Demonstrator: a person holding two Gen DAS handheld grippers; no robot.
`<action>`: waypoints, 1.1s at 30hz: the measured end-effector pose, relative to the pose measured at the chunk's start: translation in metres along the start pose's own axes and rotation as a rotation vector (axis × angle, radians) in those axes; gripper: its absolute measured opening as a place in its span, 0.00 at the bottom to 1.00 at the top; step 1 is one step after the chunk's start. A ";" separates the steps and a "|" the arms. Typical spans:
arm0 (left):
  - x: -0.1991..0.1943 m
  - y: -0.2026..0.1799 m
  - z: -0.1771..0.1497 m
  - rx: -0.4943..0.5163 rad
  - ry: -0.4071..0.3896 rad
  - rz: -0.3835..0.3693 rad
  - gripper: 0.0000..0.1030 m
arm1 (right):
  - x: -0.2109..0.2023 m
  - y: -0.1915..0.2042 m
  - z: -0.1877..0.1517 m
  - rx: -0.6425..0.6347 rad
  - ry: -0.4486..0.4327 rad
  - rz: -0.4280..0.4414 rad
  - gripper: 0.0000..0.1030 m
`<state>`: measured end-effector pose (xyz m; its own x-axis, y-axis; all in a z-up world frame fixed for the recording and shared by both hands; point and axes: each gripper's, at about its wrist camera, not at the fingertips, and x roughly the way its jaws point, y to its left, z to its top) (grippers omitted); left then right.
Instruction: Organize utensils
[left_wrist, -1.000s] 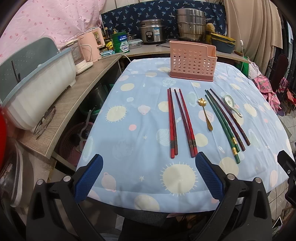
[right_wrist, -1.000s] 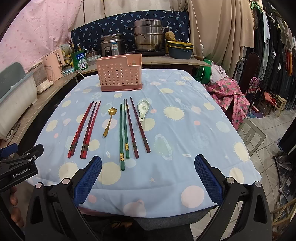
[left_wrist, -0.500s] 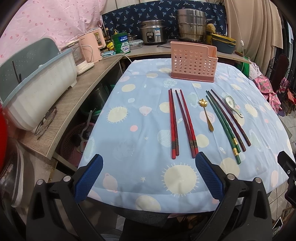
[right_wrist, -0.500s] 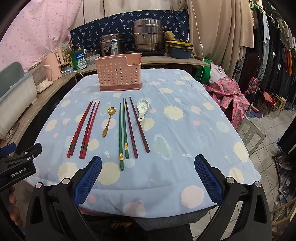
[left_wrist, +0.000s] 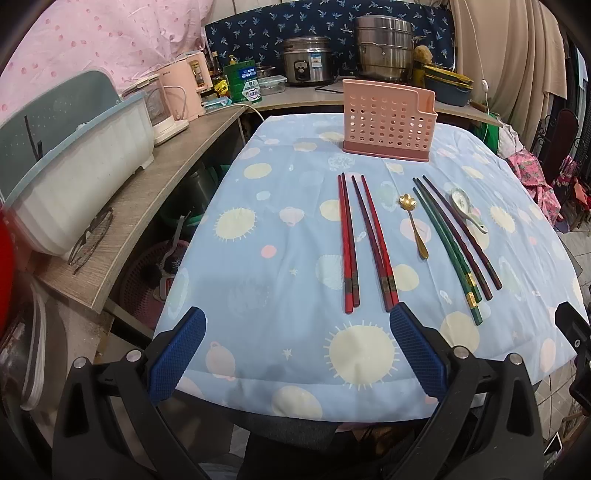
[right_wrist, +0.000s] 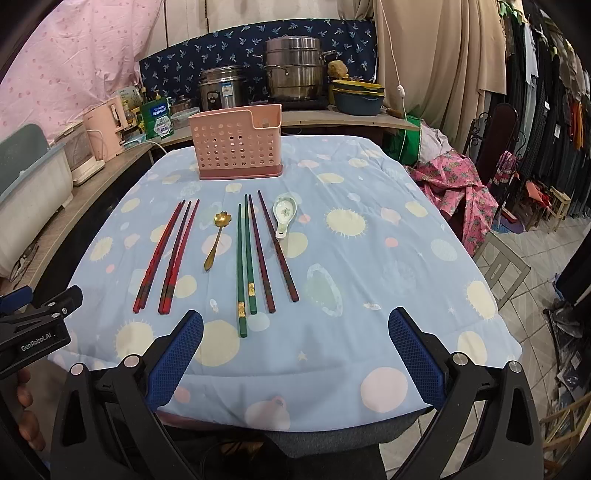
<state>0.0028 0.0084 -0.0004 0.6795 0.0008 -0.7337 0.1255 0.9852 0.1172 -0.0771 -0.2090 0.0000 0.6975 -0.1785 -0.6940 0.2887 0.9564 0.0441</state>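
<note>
A pink perforated utensil holder (left_wrist: 388, 120) (right_wrist: 236, 144) stands at the far end of the blue patterned table. In front of it lie two pairs of red chopsticks (left_wrist: 364, 242) (right_wrist: 166, 254), a gold spoon (left_wrist: 415, 227) (right_wrist: 216, 240), a green pair (left_wrist: 448, 253) (right_wrist: 243, 266), a dark maroon pair (left_wrist: 463, 238) (right_wrist: 271, 251) and a white ceramic spoon (left_wrist: 466, 208) (right_wrist: 283, 214). My left gripper (left_wrist: 297, 352) hangs open at the near table edge, below the red chopsticks. My right gripper (right_wrist: 295, 354) is open too, near the green pair's ends. Both hold nothing.
A wooden counter (left_wrist: 147, 192) runs along the left with a white dish rack (left_wrist: 74, 184) and a pink kettle (left_wrist: 192, 88). Pots (right_wrist: 295, 74) and a rice cooker (right_wrist: 221, 88) stand behind the table. Chairs and hanging clothes (right_wrist: 535, 110) fill the right.
Both grippers have crept slightly forward and the left one slightly left; the utensils lie where they were. Both stay open.
</note>
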 end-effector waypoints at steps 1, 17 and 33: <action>0.000 0.000 0.000 -0.001 0.001 -0.001 0.92 | 0.000 0.000 0.000 -0.001 0.000 -0.001 0.93; 0.000 0.001 -0.001 -0.003 0.001 -0.003 0.92 | -0.002 0.003 -0.001 -0.002 -0.002 -0.005 0.93; 0.001 0.000 -0.001 -0.006 0.006 -0.002 0.92 | -0.002 0.004 -0.001 -0.003 -0.001 -0.006 0.93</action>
<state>0.0028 0.0086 -0.0018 0.6747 0.0002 -0.7381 0.1225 0.9861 0.1122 -0.0775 -0.2047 0.0010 0.6964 -0.1847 -0.6934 0.2910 0.9560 0.0375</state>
